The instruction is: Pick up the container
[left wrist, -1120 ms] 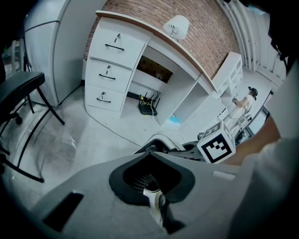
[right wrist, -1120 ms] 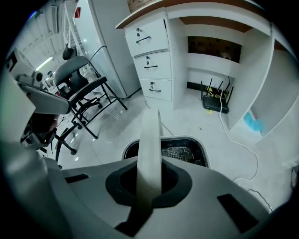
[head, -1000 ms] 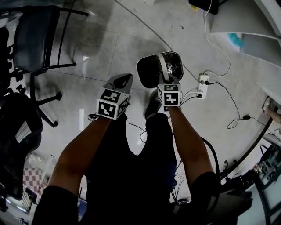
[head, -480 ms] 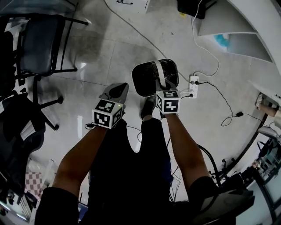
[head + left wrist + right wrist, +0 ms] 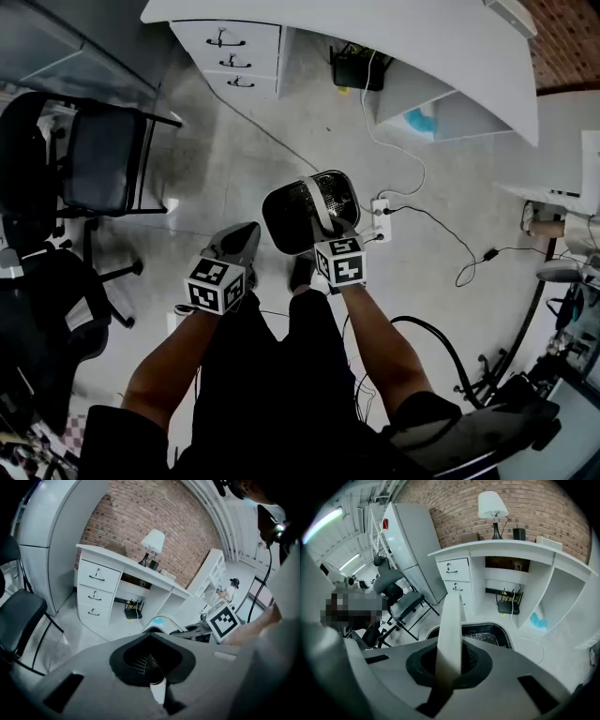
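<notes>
Clamps the right gripper [image 5: 330, 232] on the white handle [image 5: 451, 634] of the black mesh container [image 5: 295, 211], which hangs just below; holds the left gripper [image 5: 240, 241], jaws together and empty, alongside without touching.

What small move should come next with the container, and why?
Probably steady the container with the left tool: only the right tool grips it, by its thin white handle, and the left tool is empty beside it.
</notes>
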Motion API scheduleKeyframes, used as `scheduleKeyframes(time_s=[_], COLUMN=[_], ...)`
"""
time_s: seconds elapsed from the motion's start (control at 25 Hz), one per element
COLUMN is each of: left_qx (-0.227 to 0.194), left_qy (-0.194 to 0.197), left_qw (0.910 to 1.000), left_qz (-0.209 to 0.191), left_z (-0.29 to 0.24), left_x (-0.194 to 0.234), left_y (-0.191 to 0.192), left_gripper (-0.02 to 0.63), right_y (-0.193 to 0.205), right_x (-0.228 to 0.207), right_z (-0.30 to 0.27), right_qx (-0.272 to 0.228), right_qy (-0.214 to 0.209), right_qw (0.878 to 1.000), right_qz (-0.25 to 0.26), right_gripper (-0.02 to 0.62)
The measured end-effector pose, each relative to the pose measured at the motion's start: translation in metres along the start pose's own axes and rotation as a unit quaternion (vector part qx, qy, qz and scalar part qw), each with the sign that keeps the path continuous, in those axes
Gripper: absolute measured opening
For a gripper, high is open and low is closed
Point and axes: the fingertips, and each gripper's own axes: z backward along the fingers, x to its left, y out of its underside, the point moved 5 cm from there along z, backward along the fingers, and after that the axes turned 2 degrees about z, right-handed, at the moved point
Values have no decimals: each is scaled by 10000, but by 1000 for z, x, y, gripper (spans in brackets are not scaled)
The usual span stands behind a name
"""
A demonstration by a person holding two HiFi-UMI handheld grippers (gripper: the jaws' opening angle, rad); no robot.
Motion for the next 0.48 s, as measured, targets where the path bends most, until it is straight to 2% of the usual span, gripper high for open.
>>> scheduleKeyframes(time_s=[0.16, 0.32, 0.48], left_qx=[-120, -303, -550], left_qy=[127, 303, 334], left_qw=[9996, 9988, 9969], left_qz=[-201, -236, -458], left_z=[27, 53, 77], left_x=[-30, -54, -75], left_y=[-31, -58, -89], left_gripper=[5, 5, 5], right_y=[-30, -56, -77], right_x=[9, 21, 28], right_z=[44, 86, 128], right_qx=[-178, -303, -525], right_qy=[-56, -68, -149], right_qw=[9998, 9995, 9985], right_qz=[28, -7, -84], right_gripper=[9, 9, 9])
